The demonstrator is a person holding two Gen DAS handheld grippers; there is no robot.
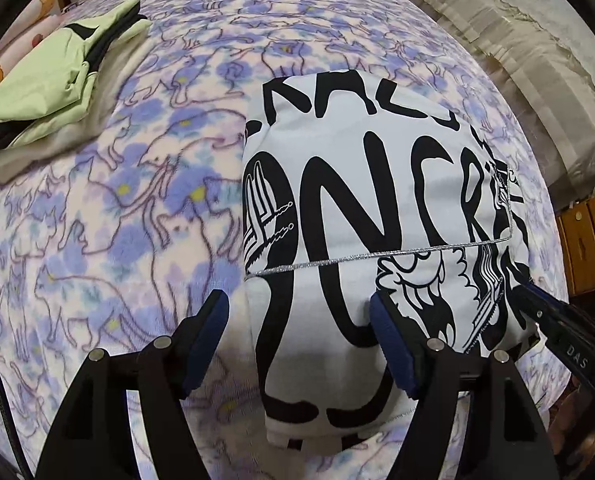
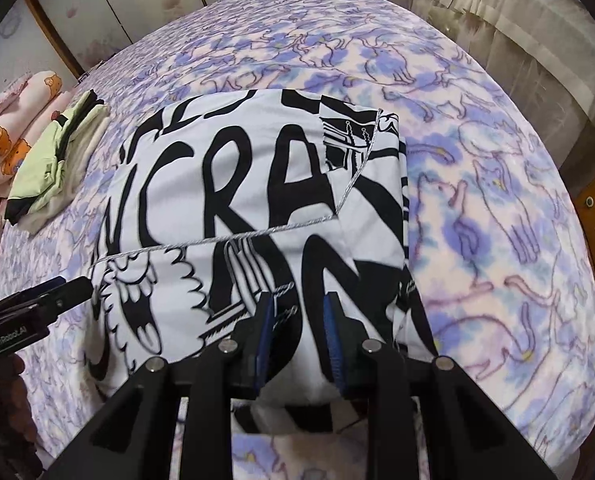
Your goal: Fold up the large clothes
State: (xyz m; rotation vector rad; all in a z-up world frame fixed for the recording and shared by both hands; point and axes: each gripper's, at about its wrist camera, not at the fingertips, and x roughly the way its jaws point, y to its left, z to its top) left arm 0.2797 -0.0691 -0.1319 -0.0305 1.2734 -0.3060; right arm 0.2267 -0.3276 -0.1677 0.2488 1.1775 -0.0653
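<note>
We look down on a folded white garment with big black lettering, lying on a bed covered by a purple and pink blanket printed with cats.

Our left gripper hangs over the garment's near left edge. Its fingers stand wide apart: the right one is over the white cloth, the left one over the blanket just beside the garment's edge. Nothing is clamped between them; whether the right pad brushes the cloth we cannot tell.

Our right gripper is above the near right part of the garment. Its fingers are parted by a narrower gap, with white cloth showing through the gap below them, and the pads do not press on any fold that we can see. Each gripper shows at the edge of the other's view, beside the garment's near corners.

The garment lies as a rough rectangle, its long axis running away from us up the bed and its short near end under our grippers. A flap with a silver stitched hem lies across it, the hem running crosswise, side to side.

Well apart, toward the far left of the bed, sits a folded light green garment with black trim. A beige curtain hangs on the right.
</note>
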